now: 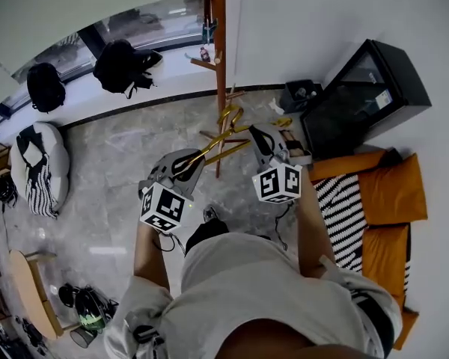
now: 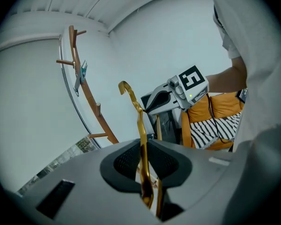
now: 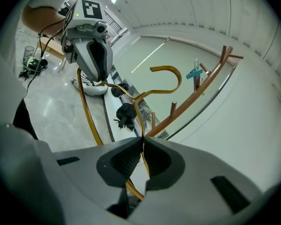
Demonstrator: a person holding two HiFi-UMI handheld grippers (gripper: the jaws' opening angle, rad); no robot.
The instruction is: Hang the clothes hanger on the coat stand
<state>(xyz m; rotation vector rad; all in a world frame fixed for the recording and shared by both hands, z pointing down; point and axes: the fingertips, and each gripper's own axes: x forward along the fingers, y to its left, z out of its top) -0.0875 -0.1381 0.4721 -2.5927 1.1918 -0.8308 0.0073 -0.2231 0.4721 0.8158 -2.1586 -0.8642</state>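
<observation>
The wooden coat stand (image 1: 219,58) rises ahead of both grippers, past the far end of what they carry. In the right gripper view it leans away up and to the right, its short pegs (image 3: 173,108) bare on the near side. None of them is touching the load yet.

Between the grippers and the stand we hold the gold metal clothes hanger (image 1: 226,134) clear of the floor. Its hook (image 3: 170,74) curls above and ahead of the right gripper's jaws, with its open side turned toward the stand but still apart from it.

The left gripper (image 1: 197,158) has its jaws together on the hanger's flat gold neck, which stands straight up out of the pads. The right gripper (image 1: 260,142), just beside it on the stand's side, is pinched shut on a thin stretch of the same wire frame.

We judge that we are in the carrying step, with the hanger brought near the stand but not yet hung. The next move calls for both grippers to lift and push forward together. We must keep the hook's opening facing a free peg and bring it over the peg's tip. Only then do we lower it and let the jaws part.
</observation>
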